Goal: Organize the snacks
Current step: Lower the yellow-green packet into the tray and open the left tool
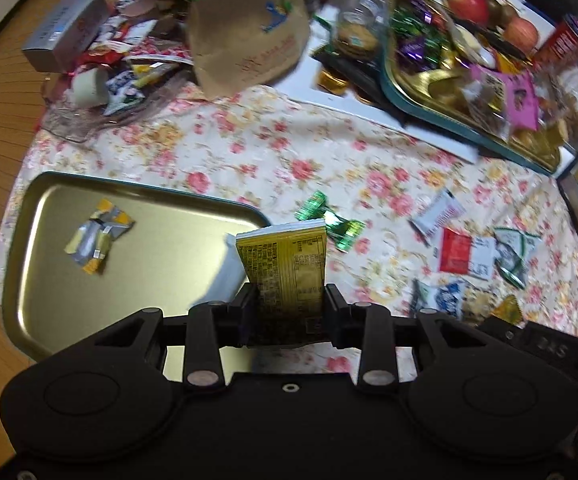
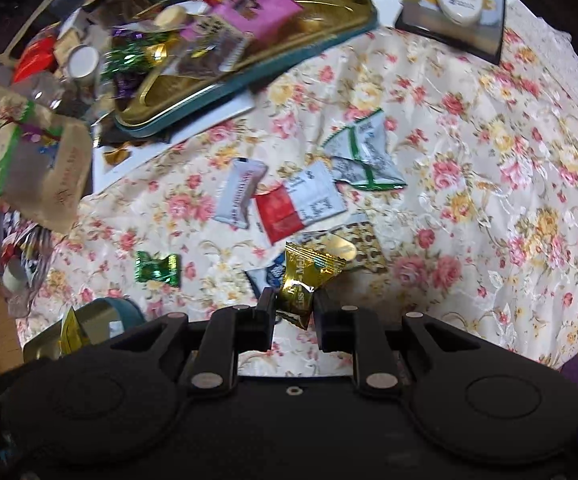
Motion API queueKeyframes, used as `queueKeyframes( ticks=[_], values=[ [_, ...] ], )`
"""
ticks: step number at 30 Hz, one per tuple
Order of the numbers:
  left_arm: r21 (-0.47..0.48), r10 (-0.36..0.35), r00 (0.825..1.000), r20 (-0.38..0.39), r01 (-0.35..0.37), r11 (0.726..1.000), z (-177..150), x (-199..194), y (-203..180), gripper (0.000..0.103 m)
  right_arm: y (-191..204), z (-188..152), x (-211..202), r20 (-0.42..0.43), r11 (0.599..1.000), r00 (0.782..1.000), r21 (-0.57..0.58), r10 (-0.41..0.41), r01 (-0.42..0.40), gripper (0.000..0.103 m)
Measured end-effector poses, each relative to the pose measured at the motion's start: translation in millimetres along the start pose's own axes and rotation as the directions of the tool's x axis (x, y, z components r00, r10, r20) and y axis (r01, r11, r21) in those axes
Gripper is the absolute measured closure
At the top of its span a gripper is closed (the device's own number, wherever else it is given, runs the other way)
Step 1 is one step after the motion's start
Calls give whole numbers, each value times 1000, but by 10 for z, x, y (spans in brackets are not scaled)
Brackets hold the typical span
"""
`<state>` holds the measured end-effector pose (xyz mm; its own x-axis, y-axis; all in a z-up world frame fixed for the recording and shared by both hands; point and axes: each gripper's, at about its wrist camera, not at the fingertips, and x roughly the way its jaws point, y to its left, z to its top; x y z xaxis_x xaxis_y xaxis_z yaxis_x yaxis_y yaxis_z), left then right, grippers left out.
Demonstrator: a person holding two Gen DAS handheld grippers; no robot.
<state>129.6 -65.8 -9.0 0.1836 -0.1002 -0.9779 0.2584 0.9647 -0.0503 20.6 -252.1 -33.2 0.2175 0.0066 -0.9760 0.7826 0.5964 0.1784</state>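
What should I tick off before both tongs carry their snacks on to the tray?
1. Left tongs clamped on the yellow packet: ok.
2. Right tongs shut on the gold candy: ok.
3. Gold candy lifted clear of the floral cloth: cannot tell.
4. Gold tray has bare room beside the wrapped snacks in it: ok.
5. Loose snacks left on the cloth, such as the green candy: not ok.

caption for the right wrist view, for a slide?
Right gripper shut on a gold-wrapped candy, above the floral tablecloth strewn with snack packets.
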Motion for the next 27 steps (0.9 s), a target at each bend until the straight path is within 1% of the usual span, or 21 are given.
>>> queueKeyframes(
  ticks=[3,11,16,23,27],
  values=[
    [-33,26,1000,8,-26,999,34,7,153,59,138,-45,-55,16,999,1000,-43,26,-25,82],
    [-102,46,999,4,-45,994,77,25,519,59,592,-236,-157,63,979,995,-196,76,-62,82],
    [-169,23,1000,-9,-25,985,88,24,780,59,826,-385,-127,44,957,993,-277,105,-89,82],
    [-221,70,998,7,-66,973,100,-19,1061,59,1132,-629,-96,22,921,992,-375,126,-109,82],
    [-220,95,995,14,-90,971,108,-45,1159,58,1273,-719,-88,6,903,989,-409,148,-132,82]
  ],
)
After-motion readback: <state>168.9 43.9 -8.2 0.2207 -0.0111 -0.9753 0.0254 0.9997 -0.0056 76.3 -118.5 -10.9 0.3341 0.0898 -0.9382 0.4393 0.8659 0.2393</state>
